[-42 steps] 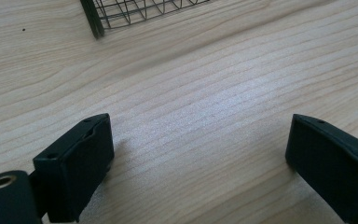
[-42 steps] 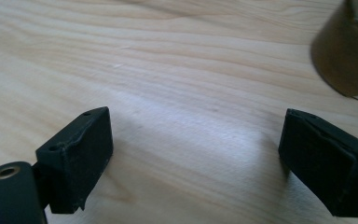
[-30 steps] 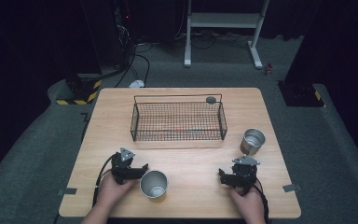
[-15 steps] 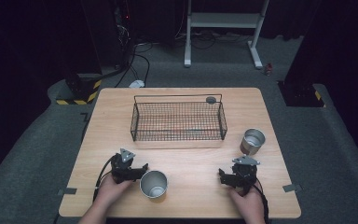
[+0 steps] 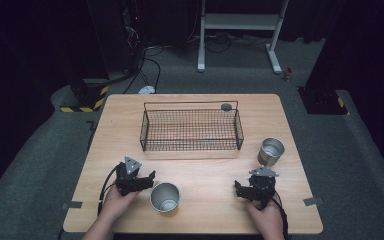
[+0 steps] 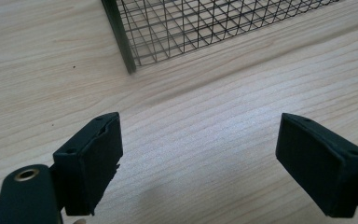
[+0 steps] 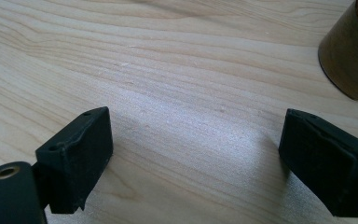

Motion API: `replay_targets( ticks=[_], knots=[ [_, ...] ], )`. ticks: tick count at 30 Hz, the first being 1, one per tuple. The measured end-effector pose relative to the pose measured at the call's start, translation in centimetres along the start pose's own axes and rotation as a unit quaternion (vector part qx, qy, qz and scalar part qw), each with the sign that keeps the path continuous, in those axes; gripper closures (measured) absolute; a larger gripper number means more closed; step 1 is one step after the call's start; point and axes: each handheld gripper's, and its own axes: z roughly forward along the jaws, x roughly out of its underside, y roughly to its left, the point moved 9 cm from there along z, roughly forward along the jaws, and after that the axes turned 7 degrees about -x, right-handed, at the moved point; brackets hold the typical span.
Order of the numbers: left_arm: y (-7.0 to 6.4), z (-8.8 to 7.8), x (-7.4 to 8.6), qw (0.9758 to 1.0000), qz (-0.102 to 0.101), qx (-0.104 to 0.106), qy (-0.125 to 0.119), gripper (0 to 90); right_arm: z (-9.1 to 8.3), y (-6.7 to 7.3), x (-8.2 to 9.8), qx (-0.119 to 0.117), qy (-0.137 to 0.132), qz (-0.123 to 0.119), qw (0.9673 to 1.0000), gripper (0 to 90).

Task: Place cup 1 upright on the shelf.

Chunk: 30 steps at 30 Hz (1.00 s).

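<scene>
My left gripper rests on the table at the front left, held by a hand. In the left gripper view its jaws stand apart over bare wood; they have just been closing, with nothing between them. A steel cup stands upright just right of it, untouched. At the front right a hand holds my right gripper, and the right gripper view shows this gripper open over bare wood. A second metal cup stands beyond it to the right, and its wall shows at the upper right.
A black wire basket sits across the middle of the wooden table; its near left corner lies ahead of the left gripper. A small dark disc lies behind the basket. Cables trail from both grippers toward the front edge.
</scene>
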Motion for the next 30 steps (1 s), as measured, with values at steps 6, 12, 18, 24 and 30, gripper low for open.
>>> replay_targets(
  ticks=[6, 12, 18, 24, 30],
  knots=[
    [0.6, -0.8, -0.7, 0.9998, 0.0, 0.005, -0.021, 15.4, 0.0, 0.0, 0.0, -0.001, 0.0, 0.0, 1.0, 9.8],
    [0.8, -2.2, -2.6, 0.9971, -0.034, 0.031, -0.06, 16.3, -0.1, 0.1, 0.1, 0.004, 0.0, 0.002, 1.0, 10.3],
    [0.3, -2.8, -2.5, 0.9974, -0.005, 0.03, -0.066, 15.2, 0.0, 0.1, 0.0, -0.002, 0.001, -0.002, 1.0, 10.0],
    [0.6, -4.1, -3.5, 0.9961, -0.005, 0.024, -0.085, 15.1, 0.0, 0.1, 0.0, -0.002, 0.0, -0.002, 1.0, 9.9],
    [1.4, -5.3, -4.4, 0.9945, -0.008, 0.037, -0.098, 14.7, 0.0, 0.1, 0.0, -0.002, 0.0, -0.002, 1.0, 9.9]
  ],
)
